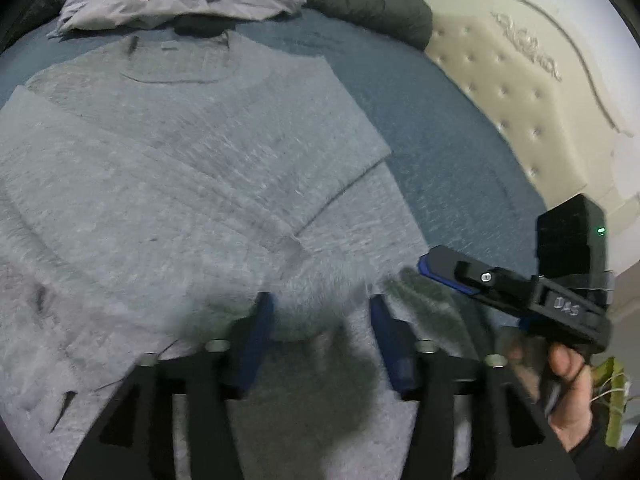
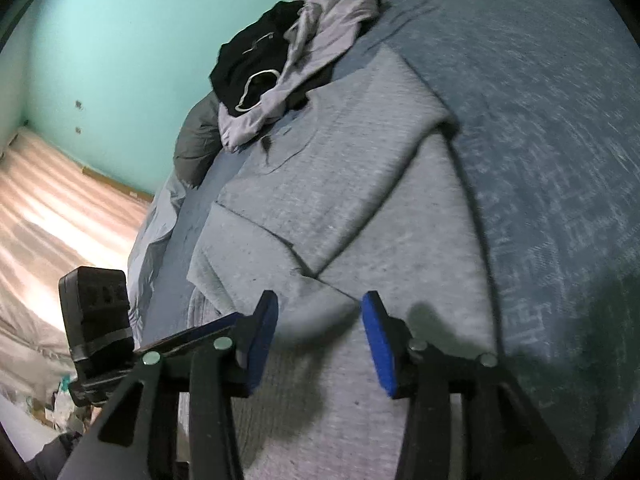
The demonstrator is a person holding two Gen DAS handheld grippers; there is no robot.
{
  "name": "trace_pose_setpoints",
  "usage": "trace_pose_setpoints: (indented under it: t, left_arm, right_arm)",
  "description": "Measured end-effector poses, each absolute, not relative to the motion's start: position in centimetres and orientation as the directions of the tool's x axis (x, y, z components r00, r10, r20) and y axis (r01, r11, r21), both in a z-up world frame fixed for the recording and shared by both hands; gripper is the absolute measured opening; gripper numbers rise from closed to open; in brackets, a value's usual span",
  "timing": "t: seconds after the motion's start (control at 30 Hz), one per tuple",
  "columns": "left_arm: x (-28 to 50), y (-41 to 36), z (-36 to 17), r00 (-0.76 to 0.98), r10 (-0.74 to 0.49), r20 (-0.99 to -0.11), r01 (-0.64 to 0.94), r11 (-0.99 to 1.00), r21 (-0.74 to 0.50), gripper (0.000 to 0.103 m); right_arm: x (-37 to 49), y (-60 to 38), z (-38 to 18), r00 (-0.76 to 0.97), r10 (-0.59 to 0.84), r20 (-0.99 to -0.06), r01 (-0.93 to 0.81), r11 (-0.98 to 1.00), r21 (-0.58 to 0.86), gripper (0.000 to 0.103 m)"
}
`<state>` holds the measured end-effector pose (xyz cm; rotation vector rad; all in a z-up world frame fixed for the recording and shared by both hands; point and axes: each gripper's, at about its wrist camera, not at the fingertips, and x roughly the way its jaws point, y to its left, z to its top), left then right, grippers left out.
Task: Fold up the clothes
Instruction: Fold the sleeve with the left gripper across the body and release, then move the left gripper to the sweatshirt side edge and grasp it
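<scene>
A grey T-shirt [image 1: 200,180] [image 2: 340,200] lies flat on the blue bed cover [image 1: 440,152] [image 2: 560,160], collar at the far end and both sleeves folded in over the chest. My left gripper [image 1: 322,320] hovers open over the shirt's lower part, with only cloth showing below the gap. My right gripper [image 2: 320,320] is open too, just above the same lower part, close to the shirt's right edge. In the left wrist view the right gripper [image 1: 430,266] comes in from the right, held by a hand [image 1: 568,392]. The left gripper [image 2: 192,332] shows at the right wrist view's left.
A heap of lilac and black clothes [image 1: 180,0] [image 2: 280,72] sits just past the collar, with a dark grey pillow [image 1: 360,0] behind it. A beige tufted headboard [image 1: 520,80] bounds the right side. The bed's left edge drops to the floor [image 2: 60,200] by a teal wall [image 2: 120,40].
</scene>
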<state>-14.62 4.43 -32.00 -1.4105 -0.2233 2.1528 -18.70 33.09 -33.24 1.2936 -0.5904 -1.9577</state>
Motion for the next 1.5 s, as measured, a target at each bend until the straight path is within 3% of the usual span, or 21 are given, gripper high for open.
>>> trace_pose_setpoints:
  t: [0.2,0.57,0.67,0.7,0.73,0.8,1.07,1.27,1.5]
  left_arm:
    - [-14.8,-0.1,-31.0,-0.332,0.491,-0.806,-0.299,-0.865,-0.403,0.058]
    - [-15.1,-8.0,-34.3,-0.356,0.408,-0.841,-0.149,-0.913,-0.379,0.058]
    - [-15.2,-9.2,-35.1,-0.356,0.4,-0.845,-0.132,-0.916,-0.378,0.058]
    - [-15.2,-9.6,-35.3,-0.357,0.399,-0.845,-0.131,-0.917,-0.378,0.058]
    - [-15.2,-9.8,-35.5,-0.361,0.401,-0.842,-0.13,-0.915,-0.381,0.058]
    - [-15.2,-10.0,-35.8,-0.361,0.407,-0.839,-0.124,-0.913,-0.389,0.058]
    - [-15.2,-10.2,-35.6,-0.369,0.412,-0.833,-0.115,-0.91,-0.399,0.058]
    - [-15.0,-11.9,-35.3,-0.387,0.408,-0.827,-0.066,-0.906,-0.417,0.058]
    - [-16.4,-15.4,-33.4,-0.46,0.275,-0.844,0.015,-0.948,-0.317,0.058]
  right_arm:
    - [-19.4,30.7,-34.1,-0.217,-0.727,-0.651,0.343,-0.681,0.647,0.049]
    - [-19.9,27.4,-35.7,-0.173,-0.652,-0.738,0.408,-0.73,0.549,0.048]
    - [-19.6,27.3,-36.0,-0.164,-0.642,-0.748,0.418,-0.733,0.537,0.026]
    - [-19.5,27.4,-35.9,-0.158,-0.647,-0.746,0.418,-0.728,0.543,0.014]
    - [-19.3,27.4,-35.9,-0.151,-0.652,-0.743,0.417,-0.724,0.55,0.008]
    - [-19.1,27.4,-35.6,-0.15,-0.65,-0.745,0.429,-0.722,0.543,0.006]
    - [-17.7,30.5,-31.8,-0.198,-0.761,-0.617,0.398,-0.638,0.659,0.006]
    - [-16.5,33.6,-28.1,-0.299,-0.769,-0.564,0.411,-0.638,0.652,0.006]
    - [-17.1,34.9,-30.0,-0.299,-0.782,-0.547,0.332,-0.623,0.708,0.006]
